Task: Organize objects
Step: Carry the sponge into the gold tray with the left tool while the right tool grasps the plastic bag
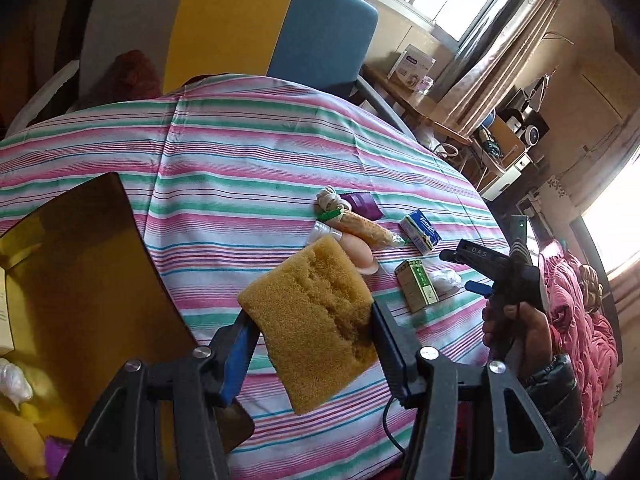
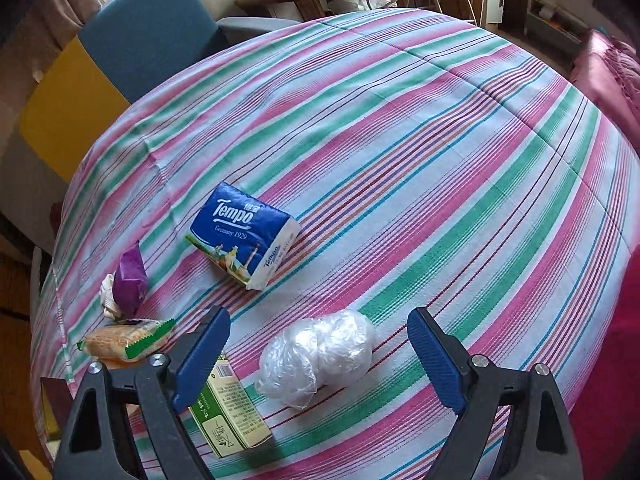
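The left gripper (image 1: 316,344) is clamped on a rough, yellow-brown rectangular sponge (image 1: 310,320), its blue-padded fingers (image 1: 236,364) pressing the sponge's two long sides. The sponge is lifted clear of the pink, green and white striped tablecloth (image 1: 240,168) and tilted, its far corner overlapping a pale peach rounded object (image 1: 360,256) in the view. To the left sits an amber, translucent plastic container (image 1: 92,280) with a few items showing through its wall – too blurred to name.

The right gripper (image 2: 316,356) is spread wide and holds nothing; it hovers above a crumpled ball of clear plastic film (image 2: 320,356), which lies on the cloth between the two blue pads without touching either. In the left wrist view the same gripper (image 1: 466,270) appears at the right, held in a hand (image 1: 512,332) in a dark sleeve.

The remaining items lie loosely grouped on the cloth:
- a blue and white Tempo tissue pack (image 2: 244,236), beyond the plastic ball and apart from it
- a green and cream carton with printed text (image 2: 228,412), partly under the right gripper's left finger, just beside the ball
- a small purple foil packet (image 2: 130,280) touching a bundle of white cord (image 2: 108,296)
- an orange snack in a clear wrapper with a green serrated end (image 2: 124,340), near the packet

A chair with blue and yellow panels (image 1: 280,28) stands beyond the table.
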